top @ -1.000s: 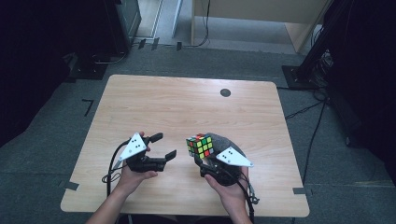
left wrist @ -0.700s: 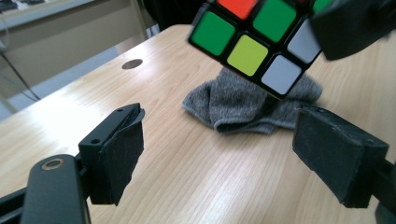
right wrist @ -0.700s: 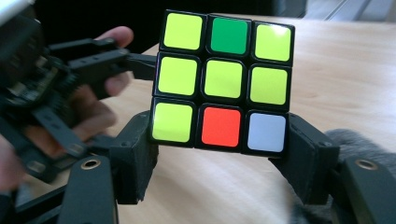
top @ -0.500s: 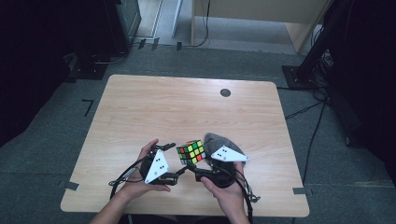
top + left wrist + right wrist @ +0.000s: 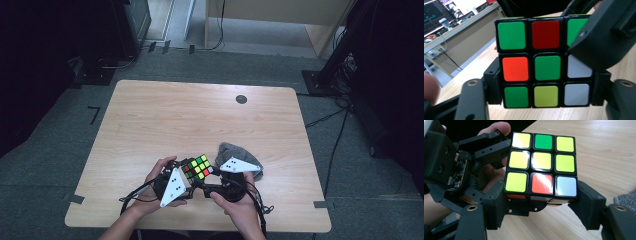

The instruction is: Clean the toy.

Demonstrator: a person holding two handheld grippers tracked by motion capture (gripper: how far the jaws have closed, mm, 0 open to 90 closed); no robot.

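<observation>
Left hand-held gripper (image 5: 186,176) reached scrambled cube (image 5: 197,166), jaws closing.

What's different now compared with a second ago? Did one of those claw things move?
The left gripper came across from the left side of the table to the puzzle cube, and its jaws have just been closing with the cube between them. The right gripper kept its grip on the cube, drawing slightly nearer the person. The grey cloth stayed beside it.

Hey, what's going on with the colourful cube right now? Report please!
Right gripper clamps cube at its bottom layer. Left gripper jaws just closing around it. Grey cloth beside, nothing blocking.
</observation>
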